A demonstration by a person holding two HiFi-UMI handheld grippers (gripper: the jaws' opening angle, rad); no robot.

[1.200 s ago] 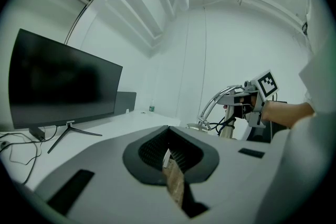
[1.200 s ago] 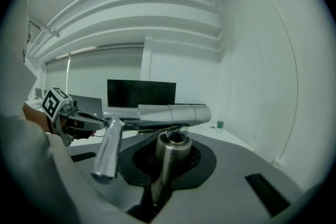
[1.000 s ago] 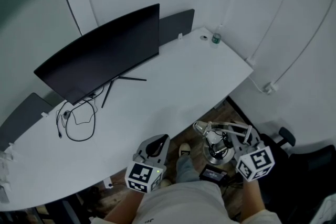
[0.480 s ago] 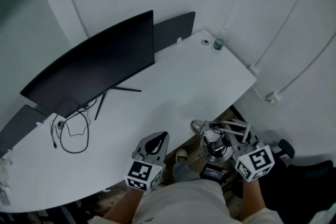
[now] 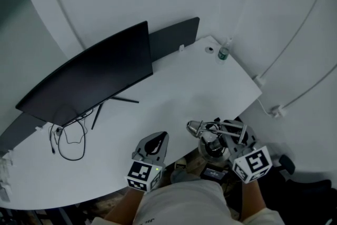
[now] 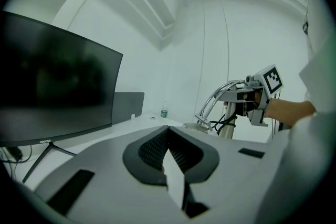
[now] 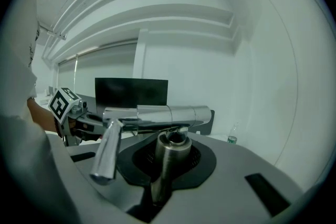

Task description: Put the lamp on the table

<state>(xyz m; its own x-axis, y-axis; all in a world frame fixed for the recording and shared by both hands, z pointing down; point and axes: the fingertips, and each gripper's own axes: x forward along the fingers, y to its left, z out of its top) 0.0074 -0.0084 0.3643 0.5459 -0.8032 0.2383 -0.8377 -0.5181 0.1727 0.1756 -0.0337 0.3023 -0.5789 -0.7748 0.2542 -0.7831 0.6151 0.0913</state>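
While the right gripper is clamped on the lamp, we read the grip in its own view. Both pads pinch the upright metal stem, which runs straight up between the jaws. The lamp's horizontal arm crosses just above and beyond the jaw tips. The lamp head hangs down on the left of that view.

In the head view the lamp's round base sits off the near right edge of the table, over the floor. The head end reaches in toward that edge. We can't tell whether any part touches the tabletop.

The left gripper has its jaws pressed together at the tips with nothing between them. It hovers over the near edge of the table, left of the lamp and apart from it. From the left gripper view the lamp stands ahead to the right, with the right gripper on it.

Farther back on the table are a dark monitor and loose cables, with a small bottle at the far right corner.
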